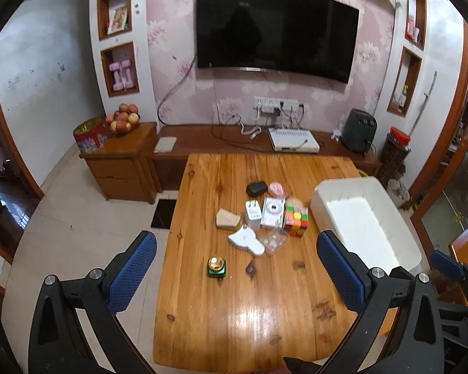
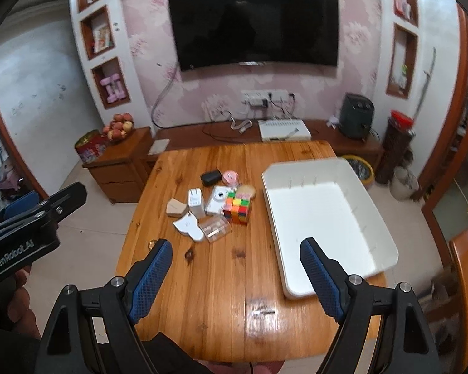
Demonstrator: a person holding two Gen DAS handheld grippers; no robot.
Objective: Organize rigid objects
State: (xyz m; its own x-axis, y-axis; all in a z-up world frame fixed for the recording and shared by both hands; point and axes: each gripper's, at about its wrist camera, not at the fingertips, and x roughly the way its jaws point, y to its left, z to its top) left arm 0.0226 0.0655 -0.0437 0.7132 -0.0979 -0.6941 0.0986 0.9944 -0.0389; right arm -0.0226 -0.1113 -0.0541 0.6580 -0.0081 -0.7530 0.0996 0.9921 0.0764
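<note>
A cluster of small items lies mid-table: a colourful puzzle cube [image 1: 295,220] [image 2: 237,209], a white charger [image 1: 252,214] [image 2: 195,201], a white square box [image 1: 273,212] [image 2: 219,203], a black case [image 1: 256,189] [image 2: 211,177], a pink round item [image 1: 276,189] [image 2: 230,177], a beige wedge [image 1: 227,219] [image 2: 175,208], a white flat piece [image 1: 246,239] [image 2: 188,226] and a clear plastic case [image 1: 274,241] [image 2: 214,228]. A green-and-gold jar [image 1: 216,266] stands nearer. An empty white bin [image 1: 368,221] [image 2: 324,218] sits on the right. My left gripper [image 1: 235,257] and right gripper [image 2: 235,263] hover open above the near table, holding nothing.
The wooden table [image 1: 243,305] [image 2: 234,286] stands before a low TV cabinet [image 1: 227,143] with a white set-top box [image 1: 291,140] and a dark appliance [image 1: 358,134]. A side cabinet [image 1: 121,162] carries a fruit bowl [image 1: 123,120] and a tin [image 1: 89,135]. A hand [image 2: 18,305] holds the left gripper's body.
</note>
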